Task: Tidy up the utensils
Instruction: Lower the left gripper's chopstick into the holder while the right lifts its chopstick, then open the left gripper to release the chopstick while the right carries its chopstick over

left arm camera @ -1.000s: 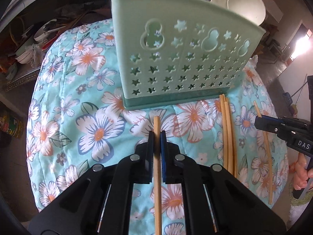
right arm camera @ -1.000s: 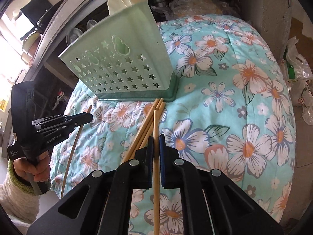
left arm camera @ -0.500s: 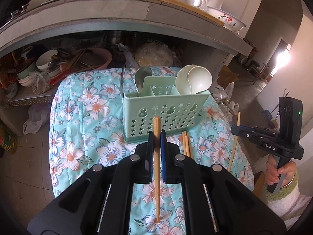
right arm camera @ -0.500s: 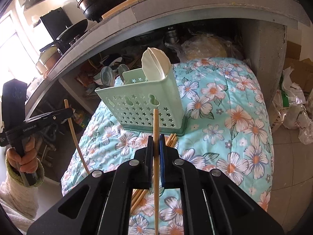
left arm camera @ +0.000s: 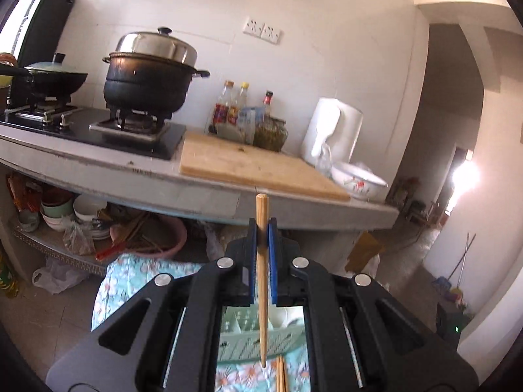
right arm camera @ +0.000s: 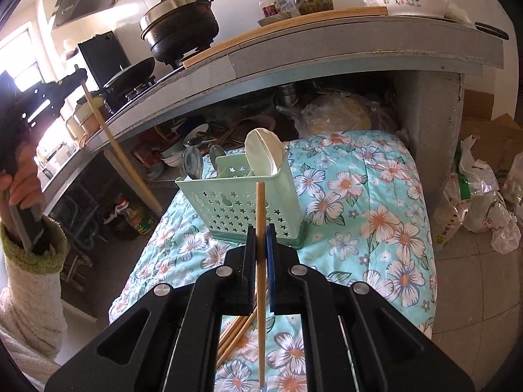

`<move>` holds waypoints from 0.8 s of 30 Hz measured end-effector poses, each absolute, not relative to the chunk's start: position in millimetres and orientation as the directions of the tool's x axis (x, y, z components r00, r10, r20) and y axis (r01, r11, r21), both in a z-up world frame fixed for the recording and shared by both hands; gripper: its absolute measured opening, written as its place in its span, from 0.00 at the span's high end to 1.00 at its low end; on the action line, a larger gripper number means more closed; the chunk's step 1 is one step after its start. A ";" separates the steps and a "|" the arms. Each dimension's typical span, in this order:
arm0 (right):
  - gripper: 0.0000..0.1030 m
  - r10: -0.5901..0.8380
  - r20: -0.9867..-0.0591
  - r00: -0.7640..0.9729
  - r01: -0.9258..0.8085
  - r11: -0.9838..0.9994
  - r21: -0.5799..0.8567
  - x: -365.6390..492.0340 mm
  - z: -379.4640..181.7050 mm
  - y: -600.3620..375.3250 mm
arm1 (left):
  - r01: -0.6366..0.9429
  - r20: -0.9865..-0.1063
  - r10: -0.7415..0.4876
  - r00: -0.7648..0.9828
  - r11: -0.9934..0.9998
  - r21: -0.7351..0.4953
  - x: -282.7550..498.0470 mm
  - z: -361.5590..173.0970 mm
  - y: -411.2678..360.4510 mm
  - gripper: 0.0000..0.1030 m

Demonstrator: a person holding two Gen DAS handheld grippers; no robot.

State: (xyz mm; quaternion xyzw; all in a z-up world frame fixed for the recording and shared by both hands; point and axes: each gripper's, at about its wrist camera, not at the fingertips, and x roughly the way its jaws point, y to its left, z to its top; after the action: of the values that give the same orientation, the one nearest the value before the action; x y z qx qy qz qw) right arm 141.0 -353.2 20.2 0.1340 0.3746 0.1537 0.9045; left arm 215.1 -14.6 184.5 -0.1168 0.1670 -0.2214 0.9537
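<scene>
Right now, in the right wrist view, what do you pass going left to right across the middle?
Sleeve → left gripper with its chopstick → metal spoons → green caddy → right gripper shut on its chopstick → floral cloth → plastic bags.

Pale mint-green utensil holder [right arm camera: 235, 196] pierced with star and gourd cut-outs. Surface cloth [right arm camera: 369, 215] turquoise, printed with white and orange flowers. Chopstick [right arm camera: 260, 261] light tan wood. Claw pads [right arm camera: 270, 248] blue on black frame. Sleeve [right arm camera: 29, 294] cream, cuff edged green.
</scene>
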 end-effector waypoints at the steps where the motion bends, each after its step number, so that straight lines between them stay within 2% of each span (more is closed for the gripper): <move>1: 0.94 0.379 -0.637 0.672 -0.175 0.916 0.360 140.9 18.8 -354.5 | 0.371 -0.242 -0.446 0.862 0.879 -0.298 222.3 185.3 -17.7 0.94; 6: 0.94 0.380 -0.635 0.673 -0.159 0.912 0.377 138.5 15.5 -361.6 | 0.314 -0.222 -0.384 0.896 0.903 -0.294 265.8 162.5 -40.6 0.94; 11: 0.94 0.382 -0.635 0.672 -0.151 0.909 0.387 138.1 14.9 -365.9 | 0.271 -0.275 -0.343 0.898 0.925 -0.268 303.0 122.3 -60.1 0.94; 24: 0.94 0.391 -0.636 0.665 -0.144 0.903 0.405 140.1 11.1 -371.2 | 0.314 -0.429 -0.402 0.809 0.912 -0.262 319.6 55.8 -77.6 0.94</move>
State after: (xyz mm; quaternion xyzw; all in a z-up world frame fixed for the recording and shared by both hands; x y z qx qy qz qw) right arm 140.1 -371.2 11.1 0.1623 0.3812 0.1491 0.8978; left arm 319.6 -77.6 55.8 -0.0896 0.2446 -0.1891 0.9468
